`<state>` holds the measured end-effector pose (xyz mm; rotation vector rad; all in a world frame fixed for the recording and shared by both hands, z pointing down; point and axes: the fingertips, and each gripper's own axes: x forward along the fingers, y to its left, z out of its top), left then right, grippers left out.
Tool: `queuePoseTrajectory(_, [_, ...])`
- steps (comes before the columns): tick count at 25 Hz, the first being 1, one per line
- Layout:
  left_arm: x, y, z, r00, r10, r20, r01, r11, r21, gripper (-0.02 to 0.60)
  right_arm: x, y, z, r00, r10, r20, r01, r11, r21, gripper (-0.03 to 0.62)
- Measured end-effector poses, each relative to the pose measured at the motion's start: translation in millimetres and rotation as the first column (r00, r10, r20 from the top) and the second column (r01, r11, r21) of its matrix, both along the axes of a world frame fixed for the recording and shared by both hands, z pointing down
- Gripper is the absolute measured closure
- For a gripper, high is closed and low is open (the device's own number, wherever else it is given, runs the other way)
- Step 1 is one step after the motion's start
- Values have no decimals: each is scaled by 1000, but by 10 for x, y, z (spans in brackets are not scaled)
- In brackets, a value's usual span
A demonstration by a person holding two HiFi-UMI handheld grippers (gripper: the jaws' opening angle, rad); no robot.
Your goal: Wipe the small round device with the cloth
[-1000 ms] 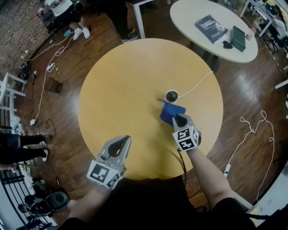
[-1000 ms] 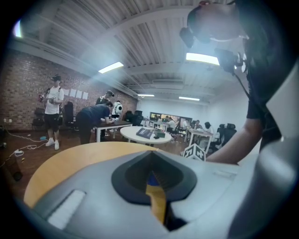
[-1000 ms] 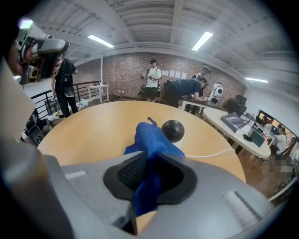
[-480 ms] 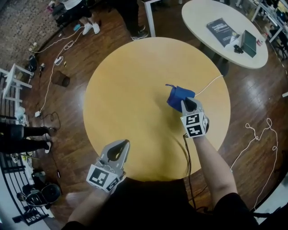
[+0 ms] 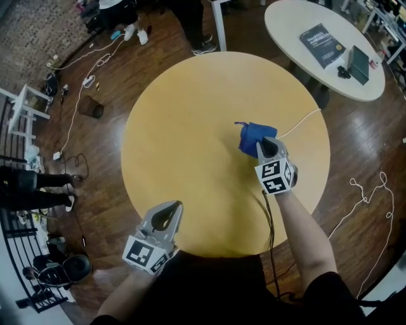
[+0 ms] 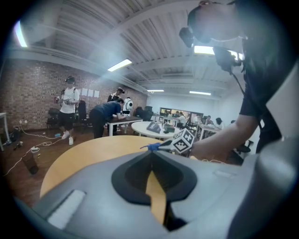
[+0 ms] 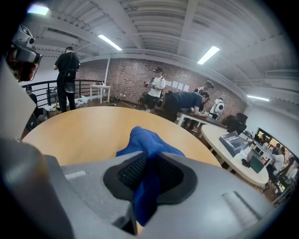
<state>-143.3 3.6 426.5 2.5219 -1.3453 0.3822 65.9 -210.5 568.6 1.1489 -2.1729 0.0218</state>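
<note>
Between the right gripper's (image 7: 148, 161) jaws a fold of blue cloth (image 7: 142, 140) is pinched. The jaws are closed on it, and the rest of the cloth is bunched just ahead of the tips.

From the head view, the cloth lies on the right part of the round table (image 5: 184, 120), near its right edge. The gripper's tips are at the cloth's near side, with the marker cube (image 5: 275, 176) behind them.

The device is hidden and cannot be made out in any view. A white cable (image 5: 298, 124) comes out from under the cloth's far right side and runs to the table's right edge.

The left gripper (image 5: 171, 208) has its jaws together, tips meeting, with nothing between them. It is held over the table's near left edge, well apart from the cloth, and points across the table.

Beyond, a white table (image 5: 285, 19) bears a dark book (image 5: 320, 44). Loose cords (image 5: 79, 95) lie on the wooden floor (image 5: 355, 146).
</note>
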Motion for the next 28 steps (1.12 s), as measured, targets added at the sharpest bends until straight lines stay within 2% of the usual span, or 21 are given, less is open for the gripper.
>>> queuePoseTrajectory(7, [93, -18, 7, 1000, 31, -4, -31, 999, -10, 578, -172, 114, 13, 993, -93, -74, 94, 995, 17, 536])
queuePoseTrajectory(14, [77, 18, 55, 999, 37, 2, -37, 999, -25, 578, -392, 242, 170, 986, -157, -64, 155, 987, -32, 537])
queuePoseTrajectory(28, [-14, 86, 110, 1000, 23, 2, -23, 999, -38, 577, -323, 515, 620, 995, -100, -30, 94, 983, -158, 537])
